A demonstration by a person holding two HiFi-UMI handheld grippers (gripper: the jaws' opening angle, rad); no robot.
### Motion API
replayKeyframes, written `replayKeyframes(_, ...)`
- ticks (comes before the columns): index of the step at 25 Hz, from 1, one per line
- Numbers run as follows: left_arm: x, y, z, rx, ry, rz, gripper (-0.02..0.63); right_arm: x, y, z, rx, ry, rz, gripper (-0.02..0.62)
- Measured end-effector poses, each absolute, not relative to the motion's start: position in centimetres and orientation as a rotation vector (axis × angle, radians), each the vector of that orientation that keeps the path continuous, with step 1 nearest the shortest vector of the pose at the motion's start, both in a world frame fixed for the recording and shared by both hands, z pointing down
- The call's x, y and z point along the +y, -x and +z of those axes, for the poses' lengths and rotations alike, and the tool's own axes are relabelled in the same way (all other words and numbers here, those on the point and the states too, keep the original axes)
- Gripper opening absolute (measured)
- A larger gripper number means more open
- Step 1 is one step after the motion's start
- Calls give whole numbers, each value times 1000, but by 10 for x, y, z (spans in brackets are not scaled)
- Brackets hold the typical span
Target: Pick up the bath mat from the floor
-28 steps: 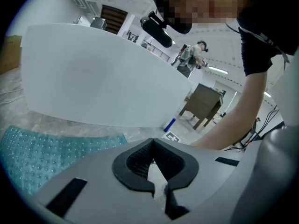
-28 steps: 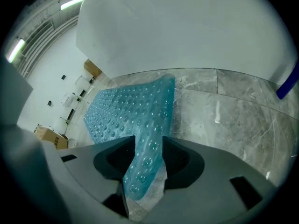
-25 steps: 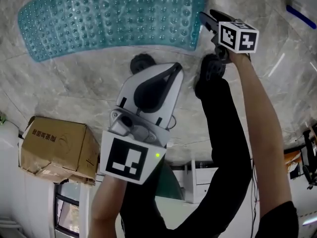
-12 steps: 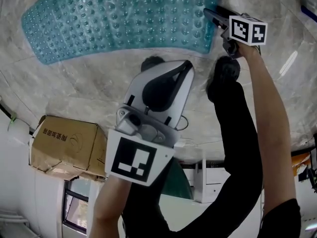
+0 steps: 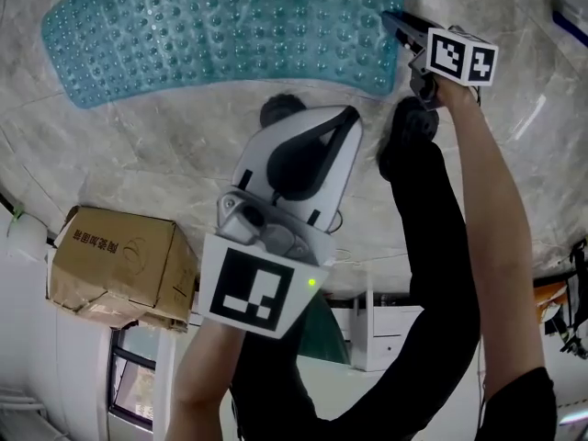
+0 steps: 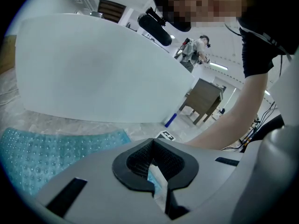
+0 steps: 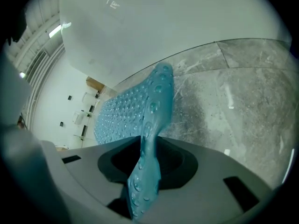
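Observation:
A teal, bubble-textured bath mat (image 5: 220,30) lies on the marble floor (image 5: 138,154) at the top of the head view. My right gripper (image 5: 390,21) is at the mat's right edge. In the right gripper view that edge (image 7: 149,106) stands up off the floor and runs between the jaws of the right gripper (image 7: 145,171), which are closing onto it. My left gripper (image 5: 349,118) hangs well above the floor, nearer the camera, with nothing in it. Its tips (image 6: 152,146) meet, and a strip of the mat (image 6: 42,153) shows below it.
A cardboard box (image 5: 119,265) sits at the left. The person's dark shoes (image 5: 409,127) (image 5: 280,108) stand just below the mat. A large curved white surface (image 6: 93,69) rises beyond the mat. A small blue object (image 6: 170,120) and a brown stool (image 6: 203,99) are farther off.
The right gripper's tip has reached a little further over the mat's right edge. The left gripper has stayed raised in nearly the same place.

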State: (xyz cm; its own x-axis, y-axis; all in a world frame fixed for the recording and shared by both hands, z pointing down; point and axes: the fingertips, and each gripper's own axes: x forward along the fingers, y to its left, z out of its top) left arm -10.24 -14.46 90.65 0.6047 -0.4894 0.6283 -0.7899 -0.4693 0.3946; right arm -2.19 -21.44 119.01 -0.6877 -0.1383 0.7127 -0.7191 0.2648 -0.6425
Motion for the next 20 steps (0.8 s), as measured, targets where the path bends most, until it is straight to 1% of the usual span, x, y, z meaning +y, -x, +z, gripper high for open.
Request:
replayKeyframes(4, -156, 111, 881, -1027, -2156, 563, 12, -223, 33, 1152, -2020, -759, 1387, 67)
replayKeyframes(8, -164, 117, 849, -1094, -2128, 518, 12, -224, 48, 1103, -2063, -710, 1389, 51)
replayKeyframes(16, -169, 125, 772, -1173, -2109, 478, 12, -222, 82, 984, -2166, -644, 1450, 41)
replayKeyframes(20, -177, 128, 731, -1222, -2112, 440, 12, -226, 87, 918, -2216, -612, 1449, 38)
